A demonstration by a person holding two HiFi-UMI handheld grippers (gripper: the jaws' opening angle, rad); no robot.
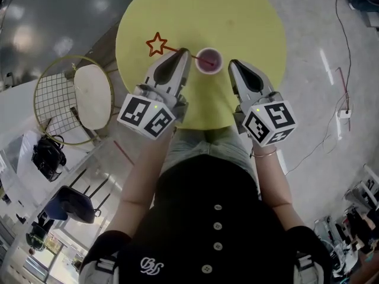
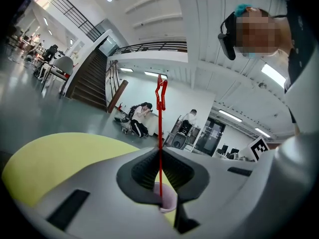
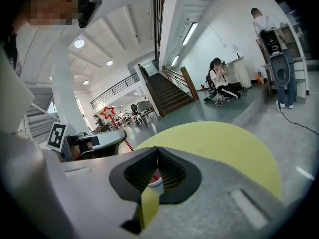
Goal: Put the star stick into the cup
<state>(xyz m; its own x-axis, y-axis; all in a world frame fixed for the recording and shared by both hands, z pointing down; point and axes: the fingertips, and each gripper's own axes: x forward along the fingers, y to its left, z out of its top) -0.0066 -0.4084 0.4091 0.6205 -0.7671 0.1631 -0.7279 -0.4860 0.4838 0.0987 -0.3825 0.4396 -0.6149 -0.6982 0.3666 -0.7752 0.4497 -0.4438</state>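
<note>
Nearest the lens, dark buttoned top (image 1: pixel 213 218); beyond it, on the round yellow bench (image 1: pixel 237 16), small pink cup (image 1: pixel 208 60) standing between the two claws; left claw (image 1: pixel 182 53) clamped shut on the red shaft of the star stick (image 2: pixel 160 128), star end slanting up and away from the cup, lower end reaching to the cup's mouth; right claw (image 1: pixel 231 64) closed with nothing pinched, tips just beside the cup on its right; judged as the insertion step itself and close to done, stick aimed into the cup but not yet let go; next move probably calls for seating the foot against the cup's bottom, then easing the left claw apart gently to avoid tipping a light cup under a long stick, right claw at hand for steadying; foot of the stick inside or merely over the rim: too small to read from the head view; cup mostly masked by the jaws in both gripper views; contact between right claw and cup not readable; star seen edge-on from the left gripper view.
</note>
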